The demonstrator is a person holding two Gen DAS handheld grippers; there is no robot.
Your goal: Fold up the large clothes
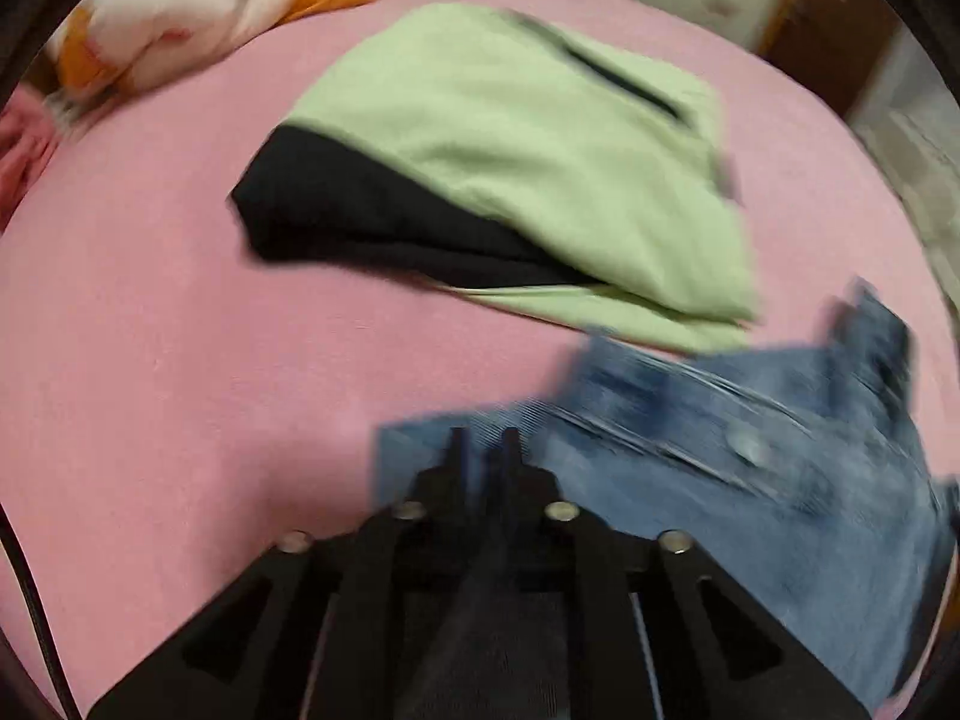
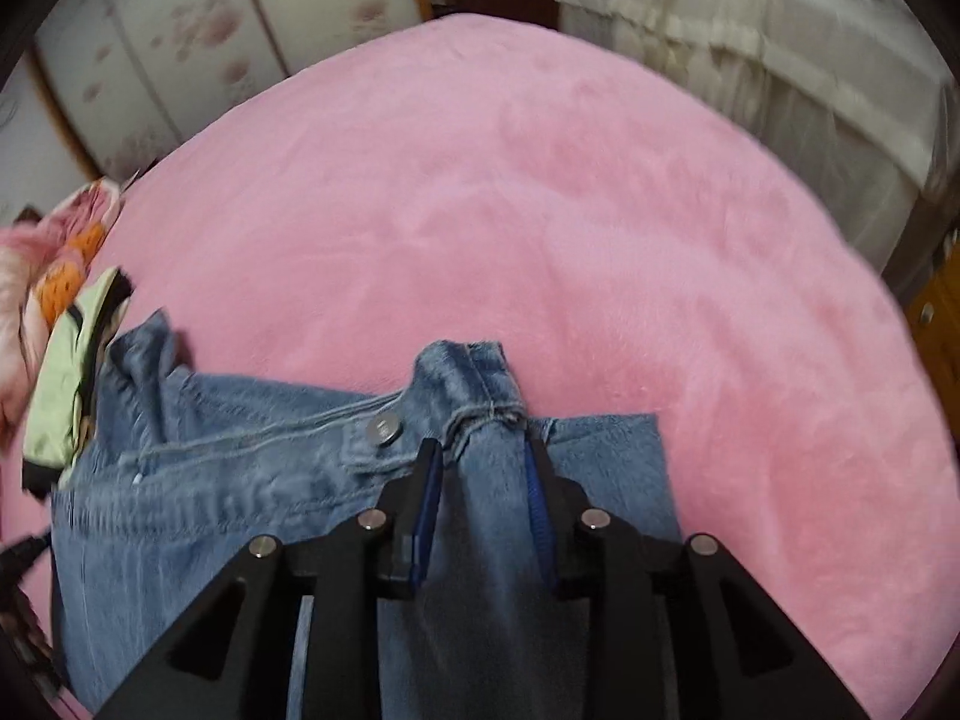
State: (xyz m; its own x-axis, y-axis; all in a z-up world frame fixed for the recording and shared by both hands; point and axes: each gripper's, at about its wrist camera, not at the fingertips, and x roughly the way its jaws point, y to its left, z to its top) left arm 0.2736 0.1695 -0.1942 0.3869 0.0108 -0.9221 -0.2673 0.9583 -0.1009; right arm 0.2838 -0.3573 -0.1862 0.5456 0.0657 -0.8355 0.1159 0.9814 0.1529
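Observation:
Blue jeans [image 1: 720,480] lie on the pink bed cover [image 1: 150,330], waistband with a metal button [image 2: 384,427] in view. My left gripper [image 1: 485,450] is shut on a fold of the denim at the jeans' left edge. My right gripper [image 2: 483,456] is shut on the bunched waistband of the jeans [image 2: 210,498], near the button. The left wrist view is motion-blurred.
A folded green and black garment [image 1: 528,168] lies beyond the jeans, also at the left edge of the right wrist view [image 2: 66,384]. A white and orange floral quilt [image 1: 180,6] sits at the bed's far left. Wardrobe doors [image 2: 180,30] and a white curtain [image 2: 780,60] stand past the bed.

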